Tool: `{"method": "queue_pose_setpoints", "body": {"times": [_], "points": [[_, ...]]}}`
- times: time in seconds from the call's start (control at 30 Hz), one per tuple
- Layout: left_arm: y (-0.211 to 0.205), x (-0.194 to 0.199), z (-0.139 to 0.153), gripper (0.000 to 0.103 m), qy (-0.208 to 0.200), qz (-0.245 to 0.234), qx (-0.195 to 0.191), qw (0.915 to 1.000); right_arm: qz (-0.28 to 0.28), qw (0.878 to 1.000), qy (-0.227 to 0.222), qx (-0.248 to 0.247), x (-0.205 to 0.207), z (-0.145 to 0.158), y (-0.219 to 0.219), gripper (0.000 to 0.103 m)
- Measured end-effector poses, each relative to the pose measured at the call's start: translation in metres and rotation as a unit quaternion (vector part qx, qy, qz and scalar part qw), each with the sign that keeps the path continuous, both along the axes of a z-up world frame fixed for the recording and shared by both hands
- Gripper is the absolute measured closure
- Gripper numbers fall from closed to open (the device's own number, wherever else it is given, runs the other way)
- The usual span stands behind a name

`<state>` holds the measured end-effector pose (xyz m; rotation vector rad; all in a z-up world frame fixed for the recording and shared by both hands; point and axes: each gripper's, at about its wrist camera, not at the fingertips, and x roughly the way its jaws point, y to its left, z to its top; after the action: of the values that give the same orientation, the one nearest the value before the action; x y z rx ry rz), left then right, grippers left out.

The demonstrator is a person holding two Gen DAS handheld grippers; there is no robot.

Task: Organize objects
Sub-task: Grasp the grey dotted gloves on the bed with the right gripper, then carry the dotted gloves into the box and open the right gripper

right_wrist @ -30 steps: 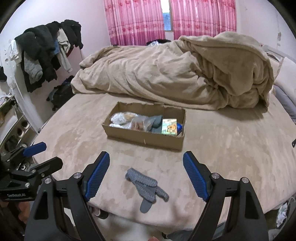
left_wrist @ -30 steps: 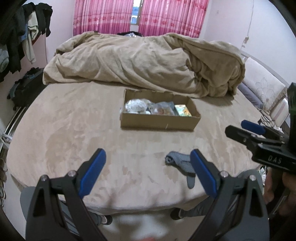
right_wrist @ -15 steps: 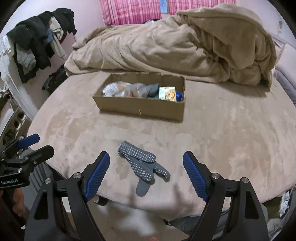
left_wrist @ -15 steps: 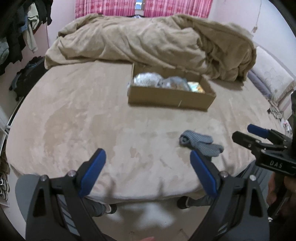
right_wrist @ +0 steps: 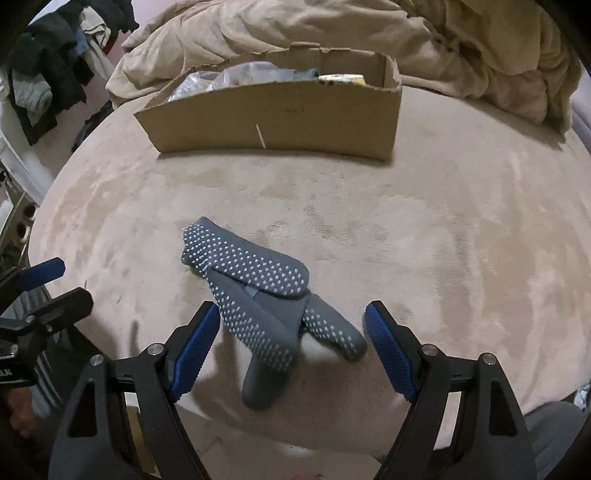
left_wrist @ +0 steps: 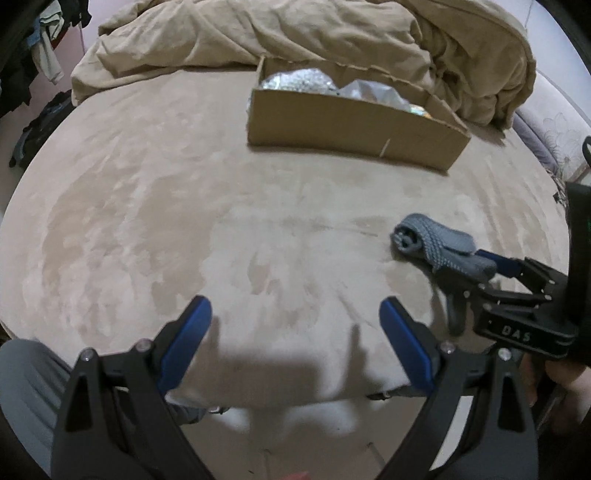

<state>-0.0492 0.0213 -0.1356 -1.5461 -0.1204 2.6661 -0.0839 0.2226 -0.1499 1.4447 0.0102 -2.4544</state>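
A pair of grey gloves with white dots (right_wrist: 255, 291) lies near the front edge of the beige bed (right_wrist: 424, 240); it also shows in the left wrist view (left_wrist: 436, 243). My right gripper (right_wrist: 291, 339) is open, its blue pads on either side of the gloves' near end, just above them. My left gripper (left_wrist: 295, 332) is open and empty over bare bed, left of the gloves. A shallow cardboard box (right_wrist: 280, 110) with bags and packets stands further back, also in the left wrist view (left_wrist: 351, 122).
A crumpled beige duvet (left_wrist: 295, 33) is piled behind the box. Dark clothes (right_wrist: 44, 74) hang at the left wall. The bed's front edge drops to the floor just below both grippers.
Both grippers have moved forward and down toward the bed. The right gripper has come over the gloves, so its pads now straddle them. Both stay open.
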Motion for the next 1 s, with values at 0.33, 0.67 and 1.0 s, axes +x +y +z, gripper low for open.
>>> {"method": "queue_pose_setpoints", "body": {"times": [0.33,0.67,1.0], "points": [[0.004,-0.007,-0.004,0.010,-0.004,-0.004,-0.001,1.0000,0.021,1.000,0.009,0.015,-0.002,-0.006,-0.005,0.074],[-0.003,-0.024,0.052,0.010,0.047,0.001,0.018,0.9987,-0.012,0.997,0.074,-0.006,-0.022,0.065,0.022,0.078],[-0.008,-0.080,0.095,0.010,0.112,0.010,0.002,0.9936,-0.038,0.990,0.132,-0.009,-0.086,0.109,0.033,0.078]]}}
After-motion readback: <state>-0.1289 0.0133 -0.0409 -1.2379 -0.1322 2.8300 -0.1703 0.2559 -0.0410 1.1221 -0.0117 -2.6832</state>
